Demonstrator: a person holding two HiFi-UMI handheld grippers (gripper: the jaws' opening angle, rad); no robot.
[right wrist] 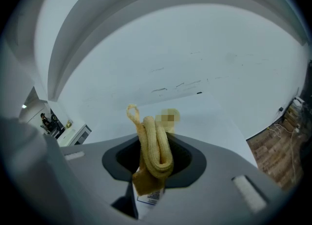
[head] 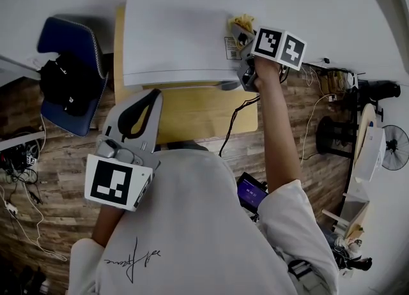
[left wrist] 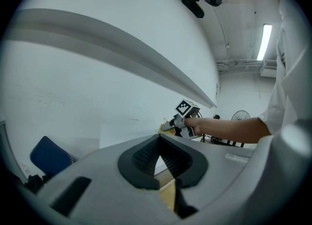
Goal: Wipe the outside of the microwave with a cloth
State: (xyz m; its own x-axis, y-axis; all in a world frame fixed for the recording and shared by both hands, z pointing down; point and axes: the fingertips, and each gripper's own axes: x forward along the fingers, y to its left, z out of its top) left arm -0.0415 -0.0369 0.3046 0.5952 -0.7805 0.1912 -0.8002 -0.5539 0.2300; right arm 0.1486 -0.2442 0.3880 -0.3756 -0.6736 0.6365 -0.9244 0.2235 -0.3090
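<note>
Yellow cloth (right wrist: 153, 146) sits clamped in the right gripper (right wrist: 155, 164) at the white microwave's (head: 176, 35) far right top. The left gripper (left wrist: 158, 163), jaws together and empty, hangs near the wooden desk's (head: 204, 115) near edge.

— Upper left of the head view?
— Blue chair (head: 70, 45) against the white wall, dark bundle (head: 64, 86) heaped on the seat.
— Middle?
— Wooden counter (head: 204, 115), bare along the near edge. Black cable (head: 233, 121) trailing off near the right corner, down toward the plank floor (head: 64, 159).
— Left edge?
— Tangle of cords (head: 14, 159) on that floor.
— Right side?
— Standing fan (head: 393, 147) at the edge; lower, nearer centre, a small device with a lit purple screen (head: 250, 193).
— Left gripper view?
— Same chair at lower left, fan at right of centre, strip light (left wrist: 265, 41) on the ceiling at upper right.
</note>
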